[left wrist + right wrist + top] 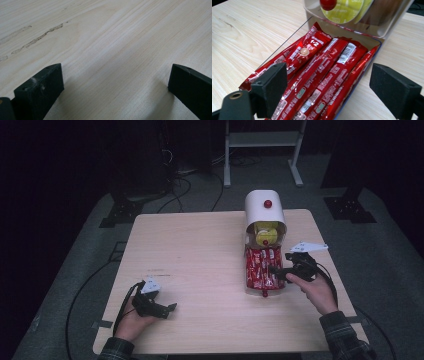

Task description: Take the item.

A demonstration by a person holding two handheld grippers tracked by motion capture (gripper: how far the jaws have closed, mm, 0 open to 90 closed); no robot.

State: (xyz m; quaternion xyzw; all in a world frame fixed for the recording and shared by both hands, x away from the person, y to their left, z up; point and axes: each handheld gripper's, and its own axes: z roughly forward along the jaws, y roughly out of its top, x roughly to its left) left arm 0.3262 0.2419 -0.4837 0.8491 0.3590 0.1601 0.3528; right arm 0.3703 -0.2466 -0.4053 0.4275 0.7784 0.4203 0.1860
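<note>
Red stick packets (319, 75) lie side by side in a pulled-out clear drawer (372, 53), directly ahead of and between the right gripper's (328, 92) fingers; about five packets can be counted, though those at the edges overlap and the exact number is hard to fix. The right gripper's jaws stand wide apart, holding nothing, one finger (270, 86) over the near packets, the other (394, 91) just outside the drawer's rim above bare wood. Beyond the fingertips sits the white round-topped dispenser (264, 210), with one red knob (327, 3) on the tier above the packets and yellow-green discs (347, 10) behind it; the high view shows three red knobs in all, top, middle and at the drawer's front. The drawer (264, 270) sits just beside the right gripper (276, 271) on the table (200, 245). The left gripper (167, 309) rests well apart from the dispenser, jaws spread wide over bare wood, nothing between its two fingers (41, 87).
</note>
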